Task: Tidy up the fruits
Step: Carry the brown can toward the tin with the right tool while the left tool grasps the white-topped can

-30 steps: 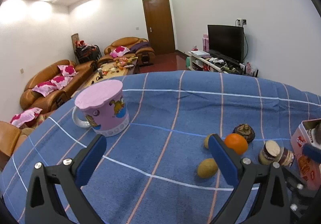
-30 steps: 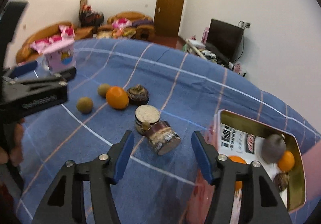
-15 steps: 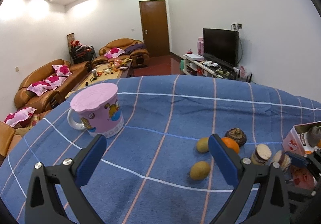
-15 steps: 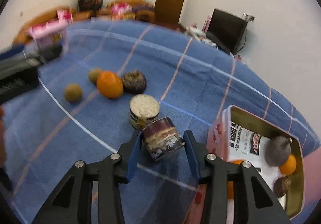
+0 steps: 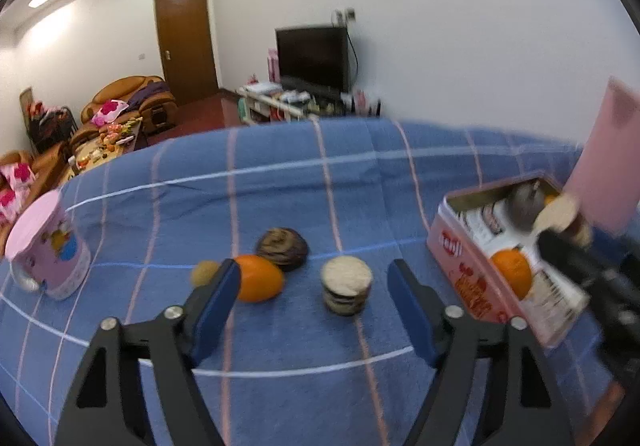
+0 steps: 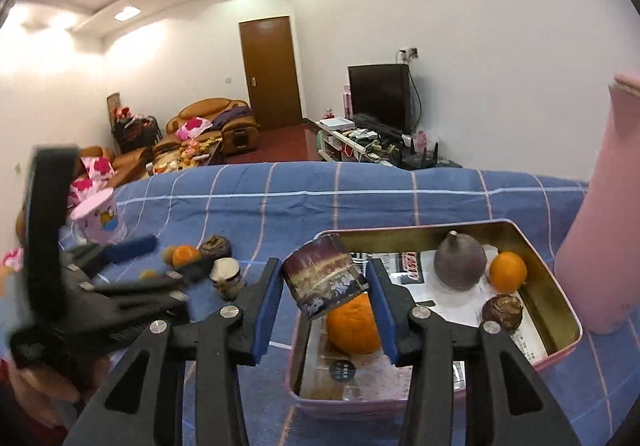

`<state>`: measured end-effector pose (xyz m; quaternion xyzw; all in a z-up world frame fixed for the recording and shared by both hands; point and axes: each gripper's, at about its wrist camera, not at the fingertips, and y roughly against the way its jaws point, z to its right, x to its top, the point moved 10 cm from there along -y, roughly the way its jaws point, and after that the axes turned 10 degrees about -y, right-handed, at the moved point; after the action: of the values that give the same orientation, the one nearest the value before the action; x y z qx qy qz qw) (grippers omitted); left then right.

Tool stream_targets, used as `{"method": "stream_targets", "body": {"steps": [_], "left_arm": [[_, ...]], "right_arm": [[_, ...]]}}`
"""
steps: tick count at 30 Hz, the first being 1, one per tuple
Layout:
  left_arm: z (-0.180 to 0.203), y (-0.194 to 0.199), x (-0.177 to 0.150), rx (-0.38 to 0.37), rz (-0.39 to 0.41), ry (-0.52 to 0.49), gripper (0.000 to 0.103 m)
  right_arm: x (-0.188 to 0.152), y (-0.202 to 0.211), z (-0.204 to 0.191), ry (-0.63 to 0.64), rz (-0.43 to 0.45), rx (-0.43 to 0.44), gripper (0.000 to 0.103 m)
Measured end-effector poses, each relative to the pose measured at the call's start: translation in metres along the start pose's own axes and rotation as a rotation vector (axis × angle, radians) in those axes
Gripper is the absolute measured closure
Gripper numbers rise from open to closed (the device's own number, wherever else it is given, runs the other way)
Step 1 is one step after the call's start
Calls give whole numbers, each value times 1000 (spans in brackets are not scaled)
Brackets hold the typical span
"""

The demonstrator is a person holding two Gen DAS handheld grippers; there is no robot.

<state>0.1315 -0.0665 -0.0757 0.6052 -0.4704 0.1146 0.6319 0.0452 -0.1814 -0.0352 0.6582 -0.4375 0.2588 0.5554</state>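
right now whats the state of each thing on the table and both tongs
right tongs: shut on the dark cylinder, held tilted over the tin
left tongs: open, just been closing, nothing between them
pink tin: lid off, fruit inside
cream-topped cylinder: upright on the cloth
pink mug: upright, lid on

Right gripper (image 6: 325,300), black frame with blue pads, points forward and down; its jaws, having just been closing, are clamped on the sides of a tilted dark cylindrical object; left gripper (image 5: 314,306), same build, angled downward, its jaws having just been narrowing, still apart with nothing pressed between them; a hand (image 6: 24,378) grips its black handle, seen blurred.
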Motion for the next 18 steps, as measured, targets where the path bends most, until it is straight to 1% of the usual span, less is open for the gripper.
{"method": "stream_targets", "body": {"steps": [2, 5, 6, 7, 9, 10, 11, 12, 13, 15, 17, 18], "left_arm": [[11, -18, 1, 8, -59, -32, 32], [23, -35, -4, -8, -115, -53, 41], [26, -43, -7, 1, -140, -66, 46], [27, -47, -9, 2, -167, -74, 48], [27, -48, -6, -16, -159, -66, 53], [27, -51, -8, -20, -174, -67, 57], [25, -51, -7, -36, -168, -53, 60], [24, -51, -7, -34, -171, -44, 65], [22, -50, -7, -34, -170, -32, 67], [19, -49, -8, -36, -167, -12, 67], [13, -43, -6, 1, -150, 4, 68], [9, -36, -4, 23, -123, 15, 68]], "right_arm": [[2, -1, 3, -10, 1, 1, 58], [3, -3, 5, -14, -7, 3, 58], [2, -3, 5, -17, -10, 3, 58], [2, -3, 6, -20, -14, 4, 58], [3, -3, 9, -28, -20, 8, 58], [4, -3, 9, -32, -22, 12, 58], [4, -3, 9, -34, -20, 11, 58], [6, -4, 11, -31, -19, 9, 58], [6, -4, 11, -25, -16, 4, 58], [5, -5, 10, -10, -8, -8, 58], [5, -5, 8, 5, 5, -19, 58], [4, -3, 7, 8, 12, -21, 58]]}}
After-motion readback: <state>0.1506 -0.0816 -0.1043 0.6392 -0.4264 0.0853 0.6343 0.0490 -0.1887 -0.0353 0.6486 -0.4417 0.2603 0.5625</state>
